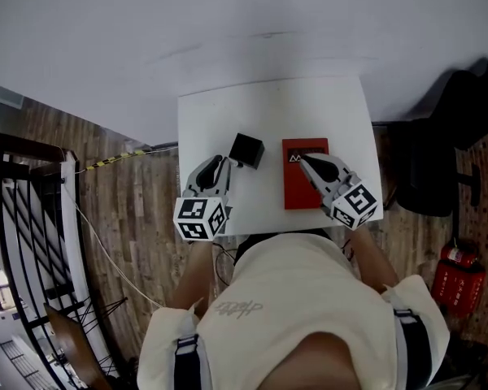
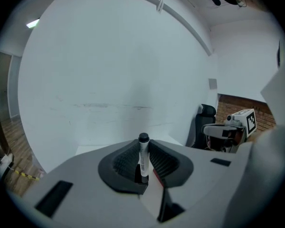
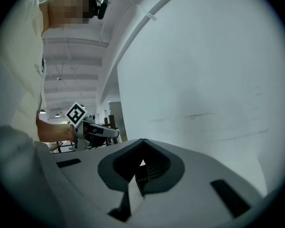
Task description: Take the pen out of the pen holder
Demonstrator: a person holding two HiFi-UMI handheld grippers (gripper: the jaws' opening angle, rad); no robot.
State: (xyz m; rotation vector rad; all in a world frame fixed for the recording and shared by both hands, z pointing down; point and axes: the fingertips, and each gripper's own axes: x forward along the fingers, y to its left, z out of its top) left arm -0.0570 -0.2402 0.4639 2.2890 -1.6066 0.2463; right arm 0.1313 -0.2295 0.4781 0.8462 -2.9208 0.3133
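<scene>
Left claw (image 1: 224, 163) | clamped on upright pen (image 2: 143, 156) | right claw (image 3: 141, 164) closed, empty

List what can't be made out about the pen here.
White pen with a black cap: lower end hidden by jaws of the left hand-held gripper, left gripper view.
Black cube pen holder: inside too small, head view.
Red flat book: cover print too small, partly under right hand-held gripper, head view.
</scene>
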